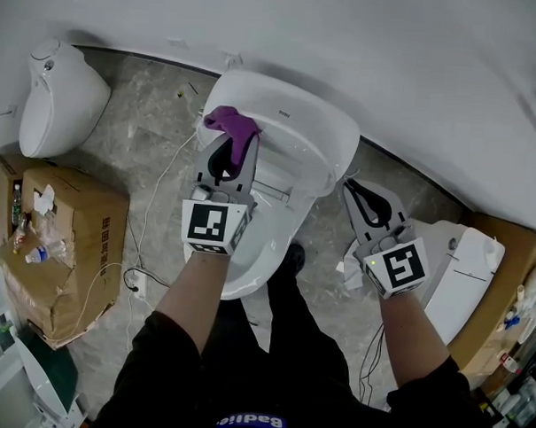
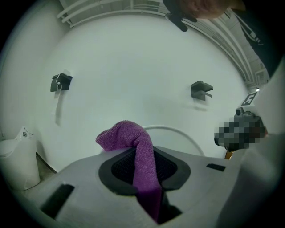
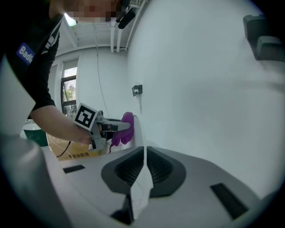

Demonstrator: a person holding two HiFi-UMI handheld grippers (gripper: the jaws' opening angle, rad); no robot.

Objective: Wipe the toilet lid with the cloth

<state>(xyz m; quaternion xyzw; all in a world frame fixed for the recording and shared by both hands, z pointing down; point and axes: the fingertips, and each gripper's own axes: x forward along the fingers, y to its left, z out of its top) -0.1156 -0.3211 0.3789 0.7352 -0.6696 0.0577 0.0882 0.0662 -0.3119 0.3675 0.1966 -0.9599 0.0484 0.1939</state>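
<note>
Now, left gripper [image 1: 239, 138]: clenched on purple microfibre cloth [image 1: 229, 121], 12 o'clock edge of white toilet lid [image 1: 320, 136]
Right gripper [image 1: 353, 188]: pinching white paper scrap [image 3: 141, 189]
Progress: wiping likely barely started

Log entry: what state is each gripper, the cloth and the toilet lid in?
left gripper: shut on the cloth.
right gripper: shut, clear of the toilet lid.
cloth: bunched, held against the toilet lid's top edge.
toilet lid: raised upright.

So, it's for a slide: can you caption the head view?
Left gripper holds a purple cloth against the toilet lid; right gripper hangs aside, jaws together.
</note>
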